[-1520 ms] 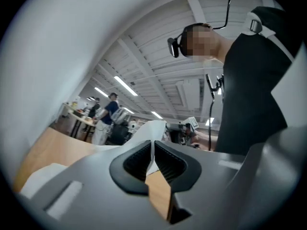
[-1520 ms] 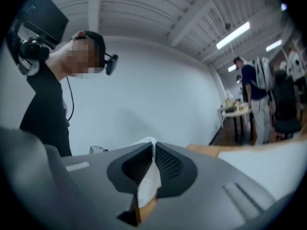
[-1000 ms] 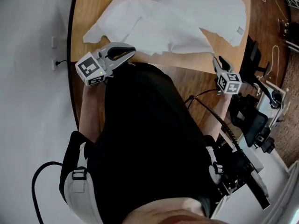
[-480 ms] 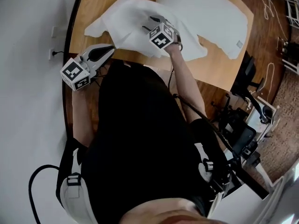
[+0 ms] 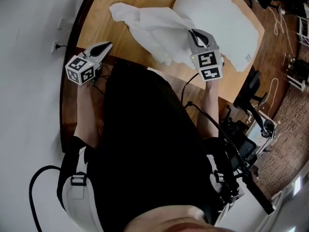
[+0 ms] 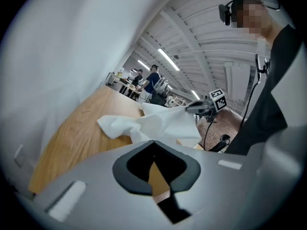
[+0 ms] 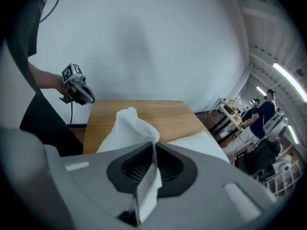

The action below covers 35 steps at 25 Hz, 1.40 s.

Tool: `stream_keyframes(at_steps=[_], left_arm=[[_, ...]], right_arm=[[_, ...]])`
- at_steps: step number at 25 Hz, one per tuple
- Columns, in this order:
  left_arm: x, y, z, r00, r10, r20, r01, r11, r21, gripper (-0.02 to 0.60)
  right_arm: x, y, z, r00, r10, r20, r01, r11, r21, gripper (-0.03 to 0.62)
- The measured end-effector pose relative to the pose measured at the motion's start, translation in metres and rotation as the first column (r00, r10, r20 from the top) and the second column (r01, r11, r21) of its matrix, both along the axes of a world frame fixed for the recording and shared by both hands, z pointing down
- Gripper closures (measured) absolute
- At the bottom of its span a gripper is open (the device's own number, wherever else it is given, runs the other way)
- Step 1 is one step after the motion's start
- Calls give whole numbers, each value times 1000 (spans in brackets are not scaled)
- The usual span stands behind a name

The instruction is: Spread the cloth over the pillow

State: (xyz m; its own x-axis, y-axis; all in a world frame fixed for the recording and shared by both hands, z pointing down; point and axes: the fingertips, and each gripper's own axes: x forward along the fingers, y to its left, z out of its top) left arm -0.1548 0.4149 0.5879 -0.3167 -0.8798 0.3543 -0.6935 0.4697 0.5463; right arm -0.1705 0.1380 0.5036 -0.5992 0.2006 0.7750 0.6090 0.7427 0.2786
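Note:
A white cloth (image 5: 154, 30) lies bunched on the wooden table (image 5: 106, 13), and one end of it rises to my right gripper (image 5: 193, 33). The right jaws are closing, and a fold of the cloth (image 7: 129, 128) is pinched between them. A white pillow (image 5: 222, 23) lies on the table's far right, mostly bare, beside the cloth. My left gripper (image 5: 107, 46) hovers at the table's near left edge, shut with nothing in it, apart from the cloth (image 6: 148, 123). The left gripper view also catches the right gripper (image 6: 204, 107) holding the cloth up.
A white wall with a socket (image 5: 55, 46) runs along the left of the table. A black chair and equipment (image 5: 251, 100) stand on the floor at the right. People at benches (image 6: 148, 80) show far behind the table.
My right gripper went from the table's right edge onto the cloth, took hold and pulled it back to the right, so the cloth is now bunched. The left gripper has barely moved.

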Motion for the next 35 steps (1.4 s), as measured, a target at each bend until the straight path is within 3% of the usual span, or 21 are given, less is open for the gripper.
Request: stream_keyframes(at_steps=[5,8,11,17,21,27,30,33,35], left_arm=[[-9,-30,5,998,57,13,-58,998,30,578],[-6,-42,0,995,94,27,-95,994,47,578],[0,-36,-3,996,87,21,-88,995,51,578],[23,-1,-6,999,36,-3,-36,998,44,578],[17,2,-5,1000,6,-9,-6,998,59,578],[12,-11,-4,1000,26,1,-26,997,72,578],[9,-21,-3,999,46,6,-47,996,75,578],[8,-33,0,997,76,10,-77,994,73,578],[1,-40,4,997,72,7,-72,994,76,578]], right_arm=[[-1,-18,38,996,58,-68,-67,989,-135,568],[7,-12,69,992,56,-112,-69,990,-123,511],[15,0,81,993,11,-120,-18,999,-51,459],[36,18,54,998,-43,-48,51,982,181,457],[33,17,48,999,-51,-18,53,965,257,576],[39,12,2,996,-72,44,51,929,366,582],[36,4,-39,990,-55,132,10,948,317,586],[36,-23,-142,941,94,325,-133,986,100,586],[44,-56,-219,897,191,398,-212,977,8,588]])
